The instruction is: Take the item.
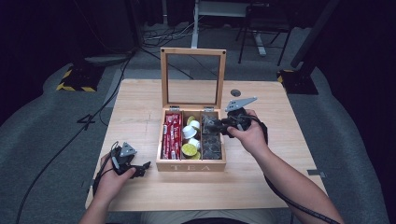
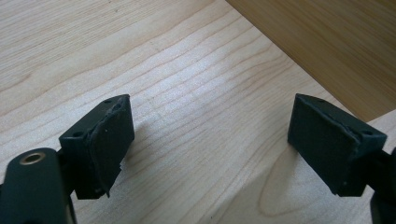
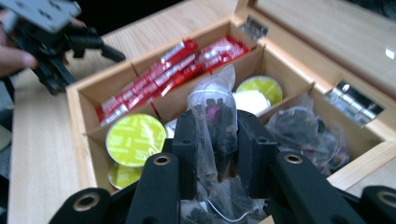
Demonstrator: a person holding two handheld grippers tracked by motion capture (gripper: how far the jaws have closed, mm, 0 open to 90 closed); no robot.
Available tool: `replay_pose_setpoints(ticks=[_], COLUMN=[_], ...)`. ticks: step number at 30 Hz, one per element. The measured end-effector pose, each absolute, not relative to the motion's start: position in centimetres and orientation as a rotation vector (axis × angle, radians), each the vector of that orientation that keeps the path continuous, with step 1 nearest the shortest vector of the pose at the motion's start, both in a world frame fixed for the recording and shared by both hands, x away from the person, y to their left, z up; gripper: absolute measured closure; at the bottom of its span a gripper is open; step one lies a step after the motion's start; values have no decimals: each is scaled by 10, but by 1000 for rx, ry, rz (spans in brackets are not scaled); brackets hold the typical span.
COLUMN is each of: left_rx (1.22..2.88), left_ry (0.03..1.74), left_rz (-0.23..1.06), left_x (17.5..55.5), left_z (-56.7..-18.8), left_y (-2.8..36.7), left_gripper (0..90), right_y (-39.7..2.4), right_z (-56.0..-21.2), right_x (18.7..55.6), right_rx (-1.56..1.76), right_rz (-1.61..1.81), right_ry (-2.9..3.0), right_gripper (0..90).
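A wooden tea box (image 1: 190, 166) stands in the middle of the table with its glass lid (image 1: 192, 77) upright. My right gripper (image 1: 209, 125) hovers over the box's right compartment. In the right gripper view, my right gripper (image 3: 215, 135) is shut on a clear tea bag (image 3: 212, 93) of dark leaves, held above the box. My left gripper (image 1: 144, 168) rests on the table left of the box's front corner. Its jaws stand wide apart over bare wood, with nothing between them, in the left gripper view (image 2: 210, 135).
Red sachets (image 3: 173, 70) fill the box's left compartment, yellow-lidded and white capsules (image 3: 135, 139) the middle one, and more dark tea bags (image 3: 303, 130) the right one. A round cable hole (image 1: 235, 92) sits at the table's far side. Bare tabletop surrounds the box.
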State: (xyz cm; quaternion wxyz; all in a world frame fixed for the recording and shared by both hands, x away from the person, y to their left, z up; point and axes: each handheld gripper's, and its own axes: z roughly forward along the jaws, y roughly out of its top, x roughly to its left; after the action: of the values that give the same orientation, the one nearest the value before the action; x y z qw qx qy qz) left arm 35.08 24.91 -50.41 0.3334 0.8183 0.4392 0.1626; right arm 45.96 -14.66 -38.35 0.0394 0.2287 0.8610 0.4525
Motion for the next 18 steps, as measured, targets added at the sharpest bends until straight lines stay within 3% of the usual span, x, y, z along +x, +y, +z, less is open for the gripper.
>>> replay_pose_setpoints(ticks=[18], left_rx=[2135], left_ry=[1147], left_rz=[424], left_x=[357], left_z=[-504], left_y=[248], left_gripper=[148], right_y=[-198], right_z=[-346], right_x=[449], right_rx=[751], right_rz=[1467], right_ry=[2437], right_gripper=[713])
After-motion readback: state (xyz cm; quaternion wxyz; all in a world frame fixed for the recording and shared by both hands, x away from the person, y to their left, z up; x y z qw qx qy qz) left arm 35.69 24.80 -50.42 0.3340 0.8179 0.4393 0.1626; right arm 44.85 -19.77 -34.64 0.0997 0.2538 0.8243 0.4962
